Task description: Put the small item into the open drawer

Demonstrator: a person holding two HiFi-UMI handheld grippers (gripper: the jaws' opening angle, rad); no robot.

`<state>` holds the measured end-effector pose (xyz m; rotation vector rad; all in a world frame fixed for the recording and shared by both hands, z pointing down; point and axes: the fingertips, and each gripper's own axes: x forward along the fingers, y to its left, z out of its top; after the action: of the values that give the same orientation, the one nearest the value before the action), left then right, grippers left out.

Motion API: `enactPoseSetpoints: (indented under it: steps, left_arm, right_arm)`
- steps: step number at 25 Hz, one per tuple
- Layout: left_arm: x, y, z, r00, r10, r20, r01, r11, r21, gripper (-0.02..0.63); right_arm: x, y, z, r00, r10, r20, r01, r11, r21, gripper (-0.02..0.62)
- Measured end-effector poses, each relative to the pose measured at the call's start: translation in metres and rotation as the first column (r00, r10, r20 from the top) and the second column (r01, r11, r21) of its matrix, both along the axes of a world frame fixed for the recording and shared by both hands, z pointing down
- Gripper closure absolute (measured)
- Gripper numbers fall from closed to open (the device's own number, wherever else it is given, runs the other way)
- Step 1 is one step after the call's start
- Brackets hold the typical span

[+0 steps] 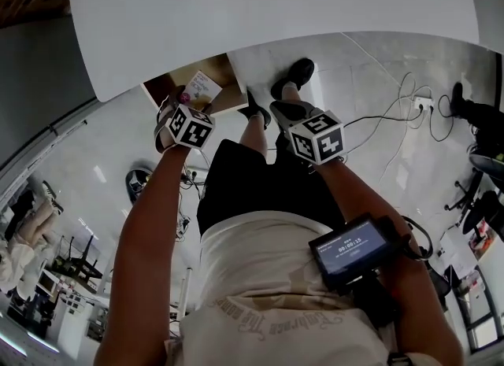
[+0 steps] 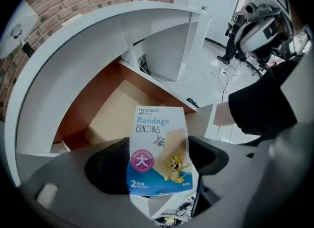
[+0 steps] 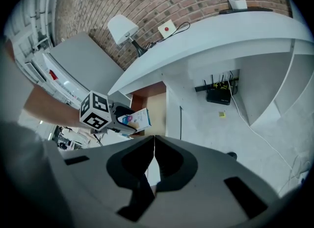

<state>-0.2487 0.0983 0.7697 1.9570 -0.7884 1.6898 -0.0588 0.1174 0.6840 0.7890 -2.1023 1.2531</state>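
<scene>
Holding the bandage packet (image 2: 159, 156) in my left tongs (image 2: 159, 162), I have both pads pressed on its lower half. The printed upper half stands free above them. The packet hangs above the near end of the open drawer (image 2: 109, 115), whose bare wooden bottom shows just beyond its top edge. My right tongs (image 3: 153, 146) are closed on nothing, jaw tip against jaw tip, and hang well off to the side, near my legs.

The likeliest slip, as I judge it, is letting go too early. From the left gripper view the packet sits over the drawer's near wall and not the middle of the drawer. A flat, light packet dropped from here could tip on that wall and slide out to the floor. It may also drift sideways as it falls, since it is thin and probably weighs next to nothing.

The white table (image 1: 276, 2) overhangs the drawer closely. Reaching further in, I could knock the marker cube or the packet's free end against its underside. That could twist the packet in the pads. I would go in low and open only once it is well inside.
</scene>
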Motion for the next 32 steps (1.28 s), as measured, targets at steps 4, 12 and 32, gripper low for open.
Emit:
enactPoseSetpoints:
  steps: [4, 12, 32]
  left_arm:
    - [0.002, 0.001, 0.013, 1.0, 0.019, 0.01, -0.018, 1.0, -0.011, 0.227]
    - [-0.004, -0.014, 0.037, 0.999, 0.026, 0.035, -0.026, 1.0, -0.011, 0.227]
    - [-0.014, -0.045, 0.108, 0.984, 0.041, 0.173, -0.045, 0.999, 0.02, 0.227]
  right_arm:
    - [-0.001, 0.006, 0.011, 1.0, -0.014, 0.001, 0.014, 1.0, -0.019, 0.589]
    - [0.0, -0.003, 0.028, 1.0, -0.006, 0.006, 0.006, 1.0, -0.019, 0.589]
    - [-0.001, 0.007, 0.067, 0.999, 0.021, 0.046, -0.018, 0.998, -0.061, 0.589]
